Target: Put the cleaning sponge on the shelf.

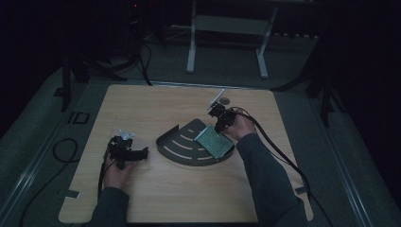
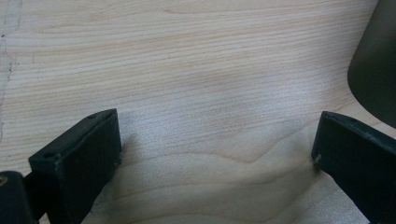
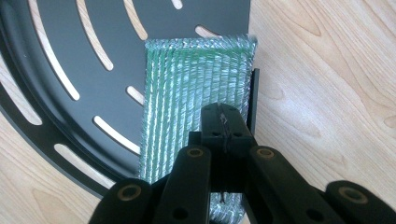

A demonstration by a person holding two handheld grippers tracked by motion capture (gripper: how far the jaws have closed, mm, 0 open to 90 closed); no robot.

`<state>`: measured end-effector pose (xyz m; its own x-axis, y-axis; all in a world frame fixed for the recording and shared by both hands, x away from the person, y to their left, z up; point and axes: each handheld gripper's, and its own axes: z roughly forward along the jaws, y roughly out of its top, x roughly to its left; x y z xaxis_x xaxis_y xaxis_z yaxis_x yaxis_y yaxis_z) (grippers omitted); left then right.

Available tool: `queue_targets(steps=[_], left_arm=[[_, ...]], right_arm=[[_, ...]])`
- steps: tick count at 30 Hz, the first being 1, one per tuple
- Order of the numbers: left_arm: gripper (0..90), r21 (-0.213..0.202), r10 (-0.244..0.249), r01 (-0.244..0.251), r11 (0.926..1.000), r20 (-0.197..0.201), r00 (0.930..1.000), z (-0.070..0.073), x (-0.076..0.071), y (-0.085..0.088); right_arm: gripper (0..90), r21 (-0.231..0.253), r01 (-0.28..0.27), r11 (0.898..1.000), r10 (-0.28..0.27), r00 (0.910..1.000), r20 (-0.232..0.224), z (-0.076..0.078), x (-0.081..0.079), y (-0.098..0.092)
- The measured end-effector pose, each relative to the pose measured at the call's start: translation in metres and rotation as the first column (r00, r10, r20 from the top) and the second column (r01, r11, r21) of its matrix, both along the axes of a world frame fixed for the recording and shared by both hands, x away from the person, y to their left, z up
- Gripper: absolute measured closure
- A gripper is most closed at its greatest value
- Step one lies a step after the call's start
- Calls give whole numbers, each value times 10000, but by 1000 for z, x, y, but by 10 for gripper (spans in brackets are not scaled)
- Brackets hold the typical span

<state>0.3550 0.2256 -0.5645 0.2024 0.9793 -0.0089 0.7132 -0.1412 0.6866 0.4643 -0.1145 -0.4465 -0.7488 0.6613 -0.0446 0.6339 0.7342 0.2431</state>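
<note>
A dark fan-shaped slotted tray [image 1: 179, 146] [image 3: 70, 56] lies in the middle of the wooden table. A green mesh pad [image 1: 215, 142] [image 3: 196, 79] rests on its right side, against the tray's straight raised edge. My right gripper [image 1: 221, 124] [image 3: 224, 121] is shut, its joined tips sitting over the near end of the pad; I cannot tell whether they pinch any mesh. My left gripper [image 1: 142, 153] [image 2: 217, 149] lies low on the table left of the tray, open, with bare wood between its jaws. The tray's rim [image 2: 378, 70] shows beyond its right jaw.
A small round mark [image 1: 224, 100] sits on the table [image 1: 142, 104] behind my right gripper. Cables trail off both grippers toward the near edge. A white stand [image 1: 227, 28] and dark legs are on the floor beyond the table.
</note>
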Motion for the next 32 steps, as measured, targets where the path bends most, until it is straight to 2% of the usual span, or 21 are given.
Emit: queue_targets(steps=[4,10,19,23,28,32], left_arm=[[18,1,-1,1,10000,-1,10000,0,0,0],[18,0,0,0,10000,0,10000,0,0,0],[17,-3,1,-1,10000,2,10000,0,0,0],[17,0,-2,2,10000,-1,10000,0,0,0],[17,3,-4,4,10000,-3,10000,0,0,0],[17,8,-8,8,10000,1,10000,0,0,0]], right_arm=[[899,-122,0,9999,1,10000,71,-1,0,0],[886,49,90,9999,-91,9999,129,3,-1,-3],[673,586,316,9978,-342,9984,448,5,-6,-15],[565,1159,555,9917,-629,9962,605,7,-8,-26],[501,1514,785,9853,-913,9926,795,9,-14,-39],[474,1529,979,9834,-1149,9876,1066,11,-21,-48]])
